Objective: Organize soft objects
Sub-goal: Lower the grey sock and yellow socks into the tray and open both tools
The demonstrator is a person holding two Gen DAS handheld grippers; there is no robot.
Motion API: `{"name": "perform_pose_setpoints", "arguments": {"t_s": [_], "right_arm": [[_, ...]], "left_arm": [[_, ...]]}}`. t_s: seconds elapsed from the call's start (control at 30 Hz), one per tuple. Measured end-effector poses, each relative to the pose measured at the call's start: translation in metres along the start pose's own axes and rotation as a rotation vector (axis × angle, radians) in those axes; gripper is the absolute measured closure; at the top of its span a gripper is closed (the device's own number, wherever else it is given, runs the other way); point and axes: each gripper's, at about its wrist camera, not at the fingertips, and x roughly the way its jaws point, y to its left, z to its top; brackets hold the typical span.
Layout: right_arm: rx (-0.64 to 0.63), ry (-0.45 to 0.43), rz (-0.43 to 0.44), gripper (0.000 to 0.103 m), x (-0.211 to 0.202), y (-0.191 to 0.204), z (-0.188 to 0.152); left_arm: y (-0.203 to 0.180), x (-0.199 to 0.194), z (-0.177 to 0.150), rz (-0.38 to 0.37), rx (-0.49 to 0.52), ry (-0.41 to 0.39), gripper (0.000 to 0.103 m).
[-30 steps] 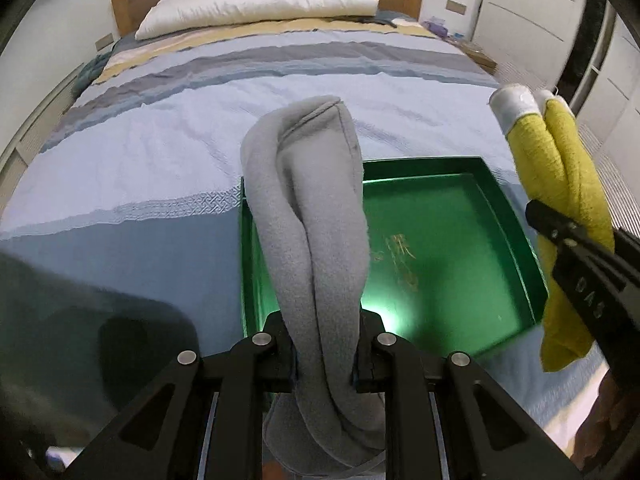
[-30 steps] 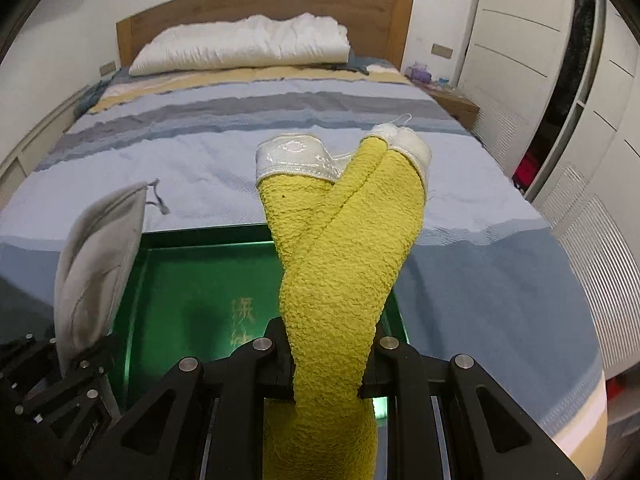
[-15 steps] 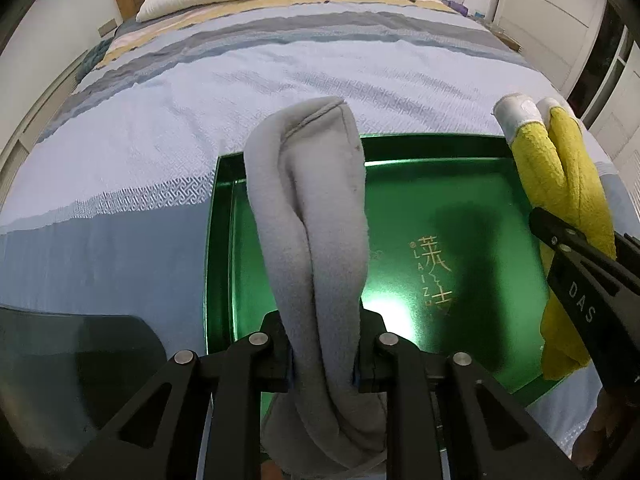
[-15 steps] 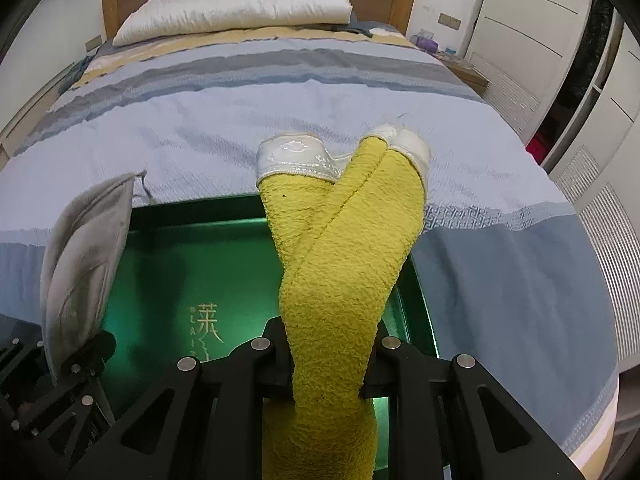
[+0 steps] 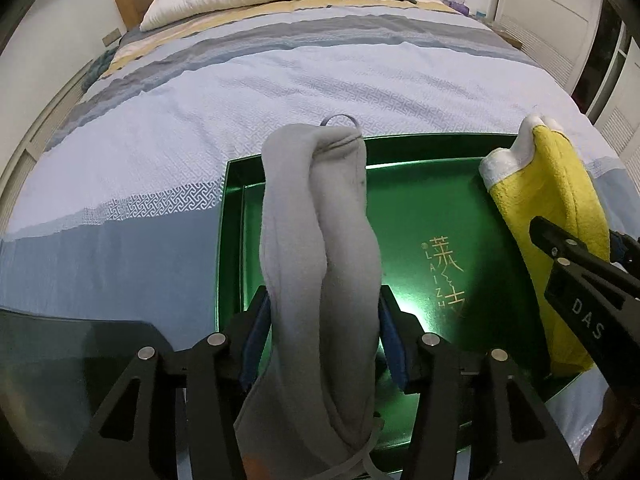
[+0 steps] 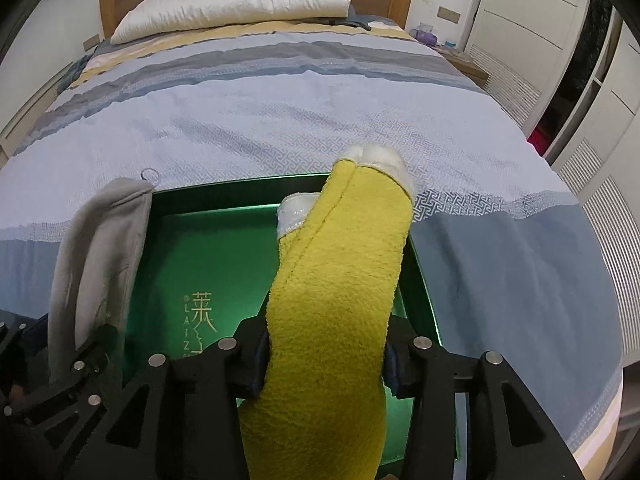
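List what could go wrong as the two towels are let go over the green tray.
1. The gray towel extends past the green tray's far rim, so as the left tool opens it may flop onto the bed.
2. The yellow towel hangs over the tray's right edge; released by the opening right tool, it could drape outside.
3. Both rolls may unfold on landing.

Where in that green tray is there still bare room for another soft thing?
The shiny green metal tray is bare in its middle, around the gold lettering, between the grey fleece cloth and the yellow terry towel. Both sides are crowded.
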Motion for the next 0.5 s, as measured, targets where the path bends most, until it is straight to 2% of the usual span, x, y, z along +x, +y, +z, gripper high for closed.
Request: {"name": "perform_pose_setpoints", "arguments": {"t_s": [0.1, 0.23, 0.3, 0.5], "right_arm": [[-0.004, -0.015, -0.004, 0.052, -0.005, -0.001, 0.001], [-0.005, -0.043, -0.006, 0.047, -0.018, 0.001, 0.002], [-0.006, -0.052, -0.011, 0.045, -0.022, 0.001, 0.003], [-0.02, -0.061, -0.023, 0.043, -0.029, 0.006, 0.0]], "left_arm": [[0.0, -0.001, 0.002, -0.001, 0.002, -0.006, 0.05], [-0.002, -0.007, 0.004, 0.004, 0.008, -0.031, 0.049], [-0.001, -0.01, 0.005, -0.003, 0.0, -0.035, 0.04], [0.002, -0.014, 0.006, 0.003, -0.013, -0.039, 0.04]]}}
